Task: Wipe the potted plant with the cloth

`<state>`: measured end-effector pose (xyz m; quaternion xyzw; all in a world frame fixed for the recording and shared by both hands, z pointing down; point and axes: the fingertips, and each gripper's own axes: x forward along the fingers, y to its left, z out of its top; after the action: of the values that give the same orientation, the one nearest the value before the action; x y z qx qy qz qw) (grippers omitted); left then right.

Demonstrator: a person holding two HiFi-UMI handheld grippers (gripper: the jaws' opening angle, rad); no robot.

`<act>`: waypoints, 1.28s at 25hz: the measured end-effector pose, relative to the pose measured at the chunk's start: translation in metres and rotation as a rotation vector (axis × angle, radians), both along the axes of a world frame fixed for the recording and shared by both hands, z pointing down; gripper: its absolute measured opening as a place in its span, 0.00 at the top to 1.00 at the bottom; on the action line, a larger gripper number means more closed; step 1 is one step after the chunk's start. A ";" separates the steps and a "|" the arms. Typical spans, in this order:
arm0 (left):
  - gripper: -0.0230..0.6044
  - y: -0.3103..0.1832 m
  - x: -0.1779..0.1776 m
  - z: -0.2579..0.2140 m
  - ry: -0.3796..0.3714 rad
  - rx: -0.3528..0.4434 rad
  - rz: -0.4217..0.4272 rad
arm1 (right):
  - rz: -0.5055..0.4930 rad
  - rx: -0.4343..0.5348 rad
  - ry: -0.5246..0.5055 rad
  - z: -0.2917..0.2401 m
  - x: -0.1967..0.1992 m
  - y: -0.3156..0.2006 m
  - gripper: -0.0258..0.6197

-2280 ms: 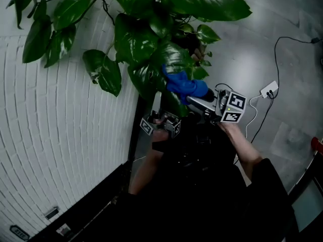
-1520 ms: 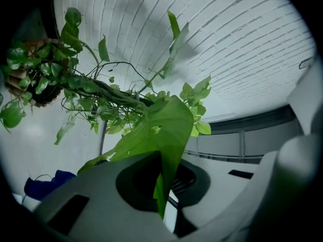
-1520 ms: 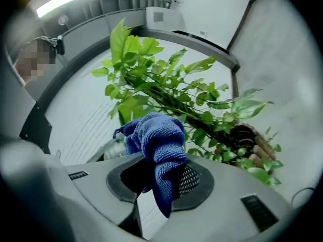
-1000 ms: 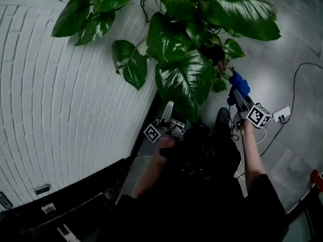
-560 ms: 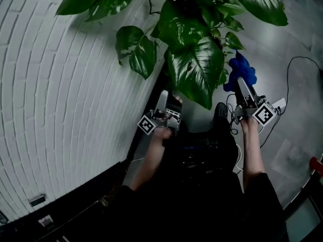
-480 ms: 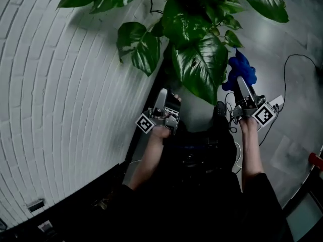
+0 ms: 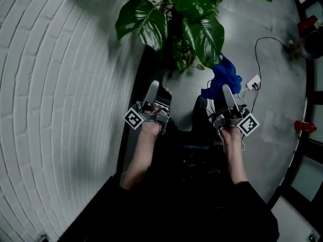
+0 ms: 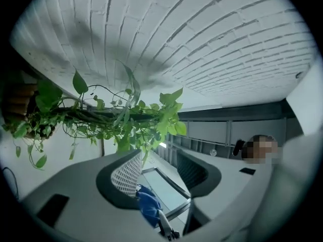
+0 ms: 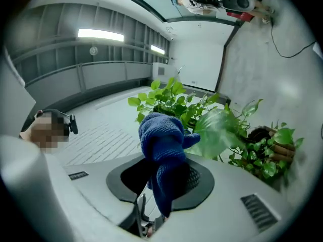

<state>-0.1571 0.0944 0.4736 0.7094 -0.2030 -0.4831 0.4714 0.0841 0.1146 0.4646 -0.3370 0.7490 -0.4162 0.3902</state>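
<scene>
The potted plant [image 7: 187, 20] with big glossy green leaves stands by the white brick wall at the top of the head view. My right gripper [image 7: 225, 93] is shut on a blue cloth [image 7: 220, 77], which bunches up between its jaws [image 9: 164, 145] and hangs just below the lowest leaves, apart from them. My left gripper [image 7: 157, 92] stands open to the left, with nothing between its fingers. In the left gripper view, leafy vines [image 8: 126, 119] spread beyond the jaws and the cloth [image 8: 148, 205] shows through the gap. In the right gripper view, leaves [image 9: 212, 116] lie behind the cloth.
The white brick wall [image 7: 55, 84] fills the left. A black cable runs over the grey floor to a white plug block [image 7: 253, 82] right of the cloth. Red objects [image 7: 302, 126] stand at the right edge. My legs and dark shoes are below the grippers.
Both grippers have drawn back from the leaves toward my body, the right one still holding the cloth. The view has shifted, so the plant now sits higher and farther off.
</scene>
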 end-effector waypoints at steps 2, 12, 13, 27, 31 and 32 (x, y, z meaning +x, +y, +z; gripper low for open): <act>0.63 0.012 0.002 -0.008 0.019 0.006 0.041 | -0.003 0.012 0.025 -0.012 -0.014 0.018 0.78; 0.63 0.040 0.007 -0.041 -0.025 0.080 0.117 | -0.126 0.111 0.063 -0.053 -0.070 0.047 0.78; 0.63 0.043 0.006 -0.042 -0.027 0.083 0.115 | -0.137 0.117 0.083 -0.050 -0.072 0.052 0.78; 0.63 0.078 0.069 -0.047 -0.061 0.077 0.183 | -0.212 0.136 0.102 -0.054 -0.055 0.087 0.78; 0.63 0.085 0.084 -0.048 -0.069 0.075 0.208 | -0.206 0.135 0.092 -0.052 -0.047 0.095 0.78; 0.63 0.087 0.086 -0.046 -0.070 0.074 0.211 | -0.203 0.134 0.091 -0.051 -0.045 0.096 0.78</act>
<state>-0.0715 0.1809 0.4272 0.7603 -0.1257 -0.4128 0.4856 0.0387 0.2103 0.4136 -0.2510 0.8223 -0.3870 0.3334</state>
